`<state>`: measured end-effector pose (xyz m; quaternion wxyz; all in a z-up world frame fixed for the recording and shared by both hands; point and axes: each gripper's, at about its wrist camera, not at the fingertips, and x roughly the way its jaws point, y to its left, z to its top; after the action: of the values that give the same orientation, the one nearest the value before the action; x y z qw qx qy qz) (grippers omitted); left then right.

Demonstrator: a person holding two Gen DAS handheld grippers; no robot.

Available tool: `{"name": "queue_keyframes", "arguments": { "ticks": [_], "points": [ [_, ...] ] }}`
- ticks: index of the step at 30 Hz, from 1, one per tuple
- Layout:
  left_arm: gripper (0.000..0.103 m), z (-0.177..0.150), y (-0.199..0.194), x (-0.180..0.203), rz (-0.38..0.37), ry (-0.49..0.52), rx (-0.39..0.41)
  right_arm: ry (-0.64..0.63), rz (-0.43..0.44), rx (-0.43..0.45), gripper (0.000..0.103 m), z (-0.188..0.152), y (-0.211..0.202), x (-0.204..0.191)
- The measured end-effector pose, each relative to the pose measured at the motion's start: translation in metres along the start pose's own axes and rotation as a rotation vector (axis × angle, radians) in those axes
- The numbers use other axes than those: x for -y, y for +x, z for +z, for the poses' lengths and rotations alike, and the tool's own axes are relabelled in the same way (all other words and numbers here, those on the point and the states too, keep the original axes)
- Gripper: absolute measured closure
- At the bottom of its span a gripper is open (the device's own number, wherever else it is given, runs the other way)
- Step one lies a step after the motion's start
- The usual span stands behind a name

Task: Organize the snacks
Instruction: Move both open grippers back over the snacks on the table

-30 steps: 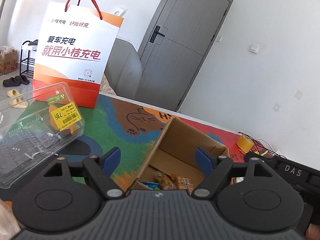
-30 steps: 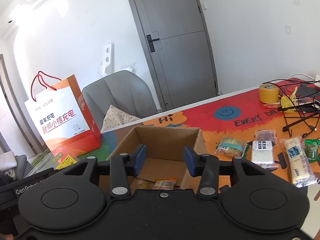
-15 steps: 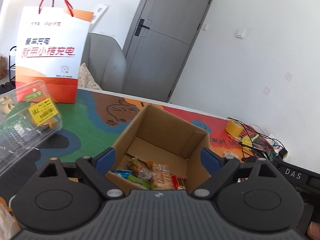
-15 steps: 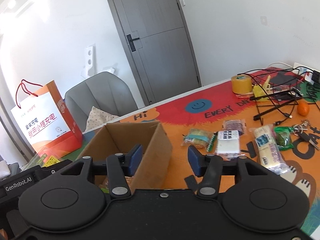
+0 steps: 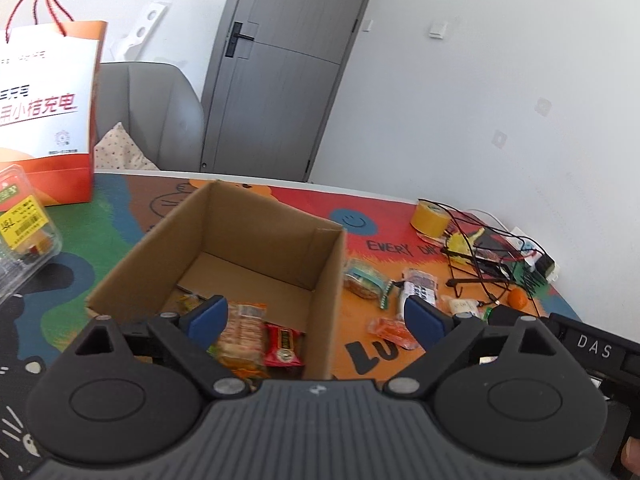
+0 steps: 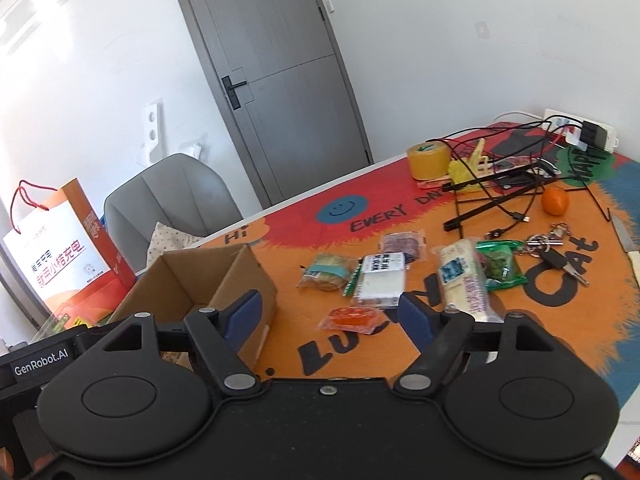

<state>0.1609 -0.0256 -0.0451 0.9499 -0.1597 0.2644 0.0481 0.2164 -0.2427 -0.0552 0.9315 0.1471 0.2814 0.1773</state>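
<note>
Several snacks (image 5: 260,336) are already seen inside the box (image 5: 248,240); about six packets (image 6: 380,280) remain on the mat beside it. Both the left gripper (image 5: 316,316) and right gripper (image 6: 330,314) are held spread and empty; roughly half is judged left.

Your left wrist view looked down from close above the cardboard box (image 5: 256,256), facing the door (image 5: 276,68), your right wrist view sat just right of it, both shared the box, tape roll (image 6: 428,160), loose snacks (image 6: 352,318)
</note>
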Motion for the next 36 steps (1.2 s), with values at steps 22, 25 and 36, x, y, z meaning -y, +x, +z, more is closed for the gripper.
{"name": "queue_keyframes", "arguments": {
  "ticks": [22,25,36],
  "points": [
    [0.011,-0.019,0.041,0.078,-0.063,0.130,-0.039,0.126,-0.058,-0.003,0.035,-0.011,0.012,0.091],
    [0.012,-0.022,0.050,0.085,-0.063,0.147,-0.047,0.141,-0.053,-0.016,0.038,-0.013,0.020,0.100],
    [0.023,-0.031,0.098,0.101,-0.016,0.154,-0.094,0.186,-0.021,-0.047,0.047,-0.014,0.049,0.120]
  ]
}}
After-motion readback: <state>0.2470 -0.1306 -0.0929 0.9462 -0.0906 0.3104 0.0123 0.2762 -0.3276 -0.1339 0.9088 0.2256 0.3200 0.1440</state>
